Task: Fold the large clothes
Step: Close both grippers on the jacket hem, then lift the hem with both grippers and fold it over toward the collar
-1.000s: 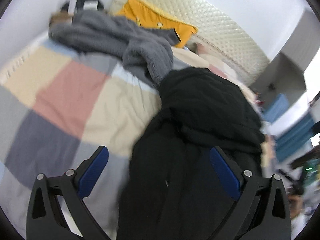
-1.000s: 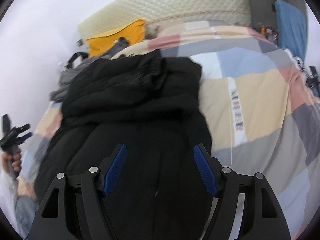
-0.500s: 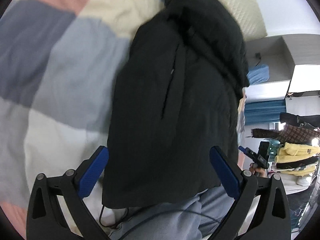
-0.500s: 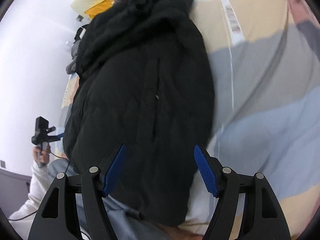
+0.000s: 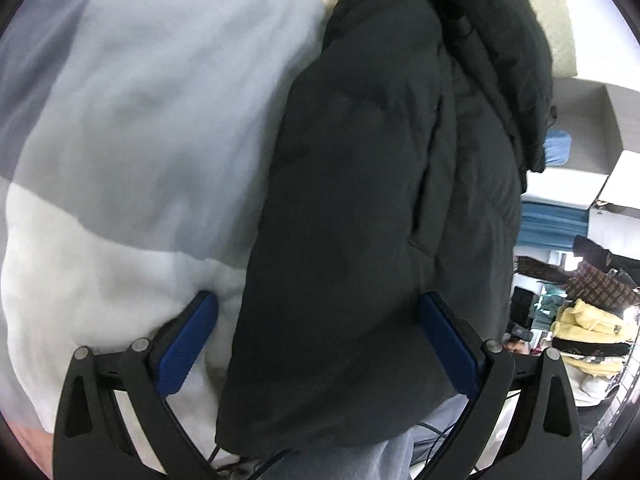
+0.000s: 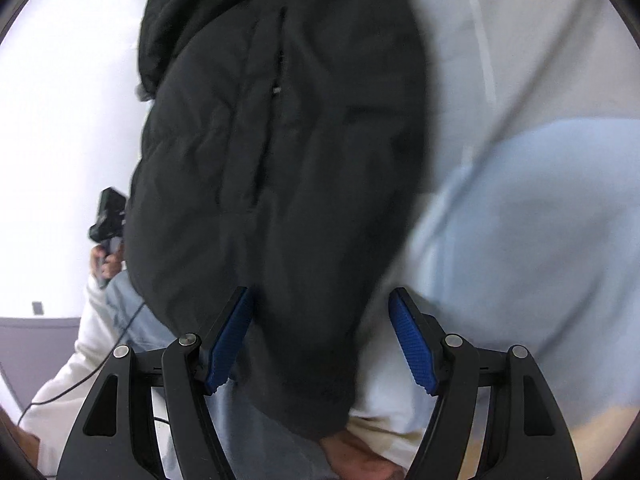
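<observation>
A large black padded jacket [image 5: 380, 184] lies lengthwise on the checked bedspread [image 5: 132, 128], its hem at the near bed edge. My left gripper [image 5: 318, 344] stands open, its blue pads straddling the jacket's lower left corner; the left pad is over the bedspread. In the right wrist view the same jacket [image 6: 276, 152] fills the middle. My right gripper [image 6: 322, 338] is open over the hem's right corner, pads apart from the cloth. The other gripper [image 6: 108, 212] shows at the left in a hand.
The bedspread [image 6: 532, 208] spreads to the right of the jacket. A person's light trousers [image 5: 360, 460] and cables sit at the bed edge. A pile of folded yellow and dark clothes [image 5: 588, 336] and blue fabric [image 5: 556, 228] stand in the room beyond.
Both grippers have tipped down and sunk toward the jacket's hem; the headboard, grey and yellow clothes have left view. The jaws stay as wide as before.
</observation>
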